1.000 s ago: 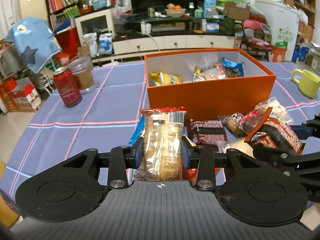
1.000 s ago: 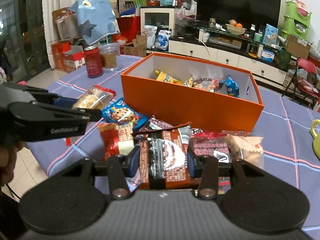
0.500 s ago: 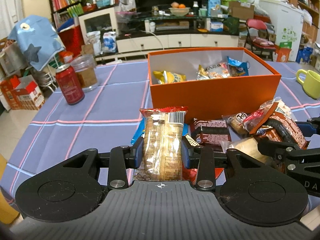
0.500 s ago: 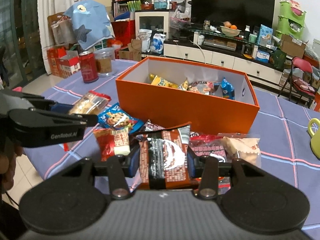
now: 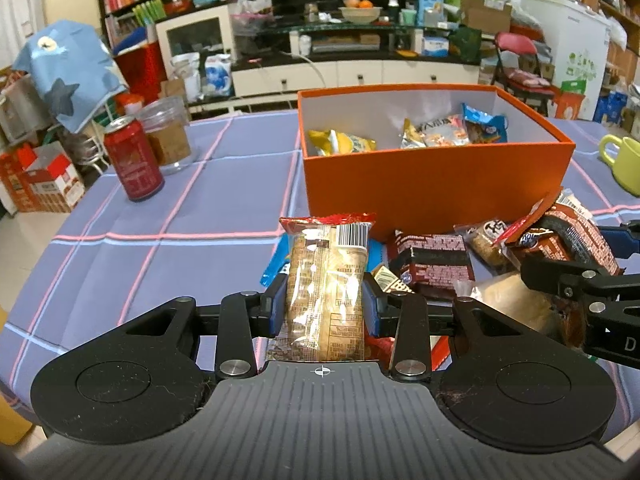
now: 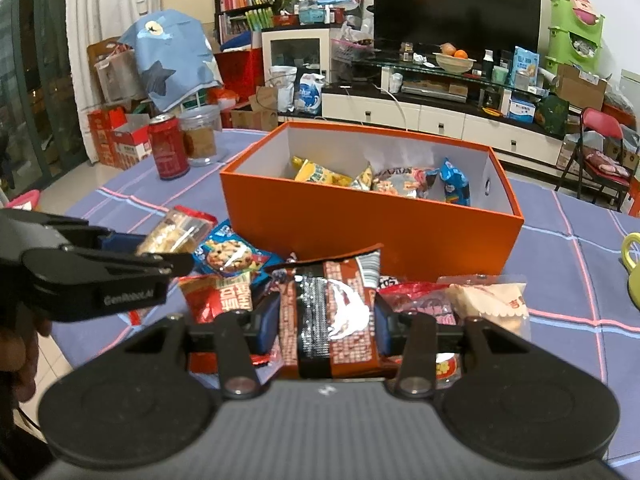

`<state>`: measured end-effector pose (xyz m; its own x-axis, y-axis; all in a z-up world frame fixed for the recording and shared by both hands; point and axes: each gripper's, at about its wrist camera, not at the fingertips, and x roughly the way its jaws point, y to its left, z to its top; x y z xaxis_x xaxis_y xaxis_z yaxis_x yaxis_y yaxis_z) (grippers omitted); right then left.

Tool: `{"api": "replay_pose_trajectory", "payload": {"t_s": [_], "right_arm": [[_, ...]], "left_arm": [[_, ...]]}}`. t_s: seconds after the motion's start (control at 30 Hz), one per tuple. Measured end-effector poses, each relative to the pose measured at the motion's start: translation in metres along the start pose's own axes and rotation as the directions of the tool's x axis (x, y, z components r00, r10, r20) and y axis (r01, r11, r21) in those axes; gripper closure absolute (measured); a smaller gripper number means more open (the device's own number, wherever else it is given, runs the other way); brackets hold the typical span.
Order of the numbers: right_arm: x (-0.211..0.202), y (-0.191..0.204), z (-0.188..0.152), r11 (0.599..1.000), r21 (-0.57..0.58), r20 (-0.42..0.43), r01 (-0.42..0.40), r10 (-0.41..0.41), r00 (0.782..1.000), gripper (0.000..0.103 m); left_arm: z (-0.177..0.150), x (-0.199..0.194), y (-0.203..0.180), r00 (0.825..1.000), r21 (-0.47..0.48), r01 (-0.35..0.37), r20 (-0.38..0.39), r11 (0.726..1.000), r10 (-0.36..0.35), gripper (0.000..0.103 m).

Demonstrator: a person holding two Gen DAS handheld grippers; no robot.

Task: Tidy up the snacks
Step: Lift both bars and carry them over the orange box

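Low centre of the left wrist view: left gripper point(image 5: 324, 306), jaws clamped on a clear biscuit packet point(image 5: 326, 280) with a red top seam, held upright above the surface point(image 5: 120, 248). Low centre of the right wrist view: right gripper point(image 6: 327, 326), jaws closed on a brown-red snack packet point(image 6: 330, 312). Orange box point(image 5: 432, 184) sits just behind both, upper middle, several snacks inside. Loose packets lie between box and grippers. Red can point(image 5: 134, 164) at left.
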<state>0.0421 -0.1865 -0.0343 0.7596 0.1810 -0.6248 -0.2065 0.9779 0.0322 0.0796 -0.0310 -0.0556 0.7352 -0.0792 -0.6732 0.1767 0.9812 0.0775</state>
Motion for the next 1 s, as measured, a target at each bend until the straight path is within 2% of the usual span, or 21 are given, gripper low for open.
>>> {"api": "replay_pose_trajectory", "payload": {"t_s": [0.3,0.5,0.73,0.9,1.0], "right_arm": [[-0.001,0.003,-0.001,1.0,-0.003,0.003,-0.003,0.003,1.0,0.058],[-0.006,0.001,0.004,1.0,0.02,0.028,-0.003,0.003,1.0,0.058],[-0.017,-0.015,0.041,0.997,0.081,0.112,0.002,-0.011,0.994,0.058],[-0.011,-0.05,0.077,0.987,0.153,0.171,0.045,-0.071,0.983,0.058],[0.001,-0.074,0.097,0.975,0.217,0.198,0.05,-0.095,0.976,0.057]], "left_arm": [[0.001,-0.002,-0.001,0.999,0.007,-0.038,0.01,0.999,0.037,0.097],[0.014,-0.01,0.002,0.998,-0.022,-0.031,0.045,0.999,0.032,0.097],[0.063,-0.01,0.004,0.993,-0.08,-0.012,0.113,0.997,0.021,0.097],[0.109,0.008,0.015,0.988,-0.148,0.001,0.155,0.989,0.022,0.097],[0.128,0.028,0.015,0.988,-0.153,0.01,0.152,0.988,0.013,0.097]]}}
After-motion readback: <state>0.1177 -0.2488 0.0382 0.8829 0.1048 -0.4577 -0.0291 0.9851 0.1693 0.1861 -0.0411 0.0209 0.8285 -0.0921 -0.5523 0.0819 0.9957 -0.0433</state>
